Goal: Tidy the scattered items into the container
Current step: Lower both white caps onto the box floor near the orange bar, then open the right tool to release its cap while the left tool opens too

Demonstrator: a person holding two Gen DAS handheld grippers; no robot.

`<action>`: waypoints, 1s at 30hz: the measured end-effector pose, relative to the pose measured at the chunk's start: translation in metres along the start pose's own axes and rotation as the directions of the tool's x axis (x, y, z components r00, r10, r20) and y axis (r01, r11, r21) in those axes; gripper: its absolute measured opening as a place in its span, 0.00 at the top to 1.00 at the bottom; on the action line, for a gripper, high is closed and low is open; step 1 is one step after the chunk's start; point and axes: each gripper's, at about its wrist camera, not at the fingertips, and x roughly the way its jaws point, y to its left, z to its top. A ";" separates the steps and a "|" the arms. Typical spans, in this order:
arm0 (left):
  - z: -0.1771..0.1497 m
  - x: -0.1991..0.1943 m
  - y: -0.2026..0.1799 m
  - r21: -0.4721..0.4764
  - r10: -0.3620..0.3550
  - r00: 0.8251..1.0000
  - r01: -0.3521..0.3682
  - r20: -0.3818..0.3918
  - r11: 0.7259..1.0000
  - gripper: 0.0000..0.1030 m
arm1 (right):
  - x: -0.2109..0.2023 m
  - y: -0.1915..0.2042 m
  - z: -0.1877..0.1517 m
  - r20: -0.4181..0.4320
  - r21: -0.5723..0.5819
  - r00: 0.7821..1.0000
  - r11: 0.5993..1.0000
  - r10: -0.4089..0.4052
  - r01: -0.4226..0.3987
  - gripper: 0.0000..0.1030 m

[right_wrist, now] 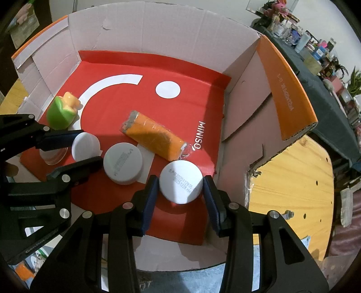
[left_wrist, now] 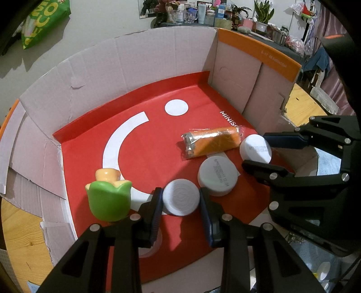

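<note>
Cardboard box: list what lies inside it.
Red liner, green toy, orange packet, middle cap loose; left tool grips left cap, right tool grips right cap. A clear ring shows partly; the tools hide the rest.

Setting: a lived-in home room. Behind the cardboard box, a dark-clothed sideboard carries mugs, bottles and potted plants; wooden tabletop beneath the box.

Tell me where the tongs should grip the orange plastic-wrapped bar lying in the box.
Grip the orange plastic-wrapped bar across its narrow width near the middle, coming from above. It lies flat on the red liner, so the long sides are exposed, while its crinkled end seals look too flimsy to hold.
</note>
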 end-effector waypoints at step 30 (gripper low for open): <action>0.003 0.001 0.000 -0.009 0.001 1.000 -0.001 0.000 1.000 0.58 | 0.001 -0.007 0.007 0.008 0.002 1.000 1.000 -0.008 0.008 0.52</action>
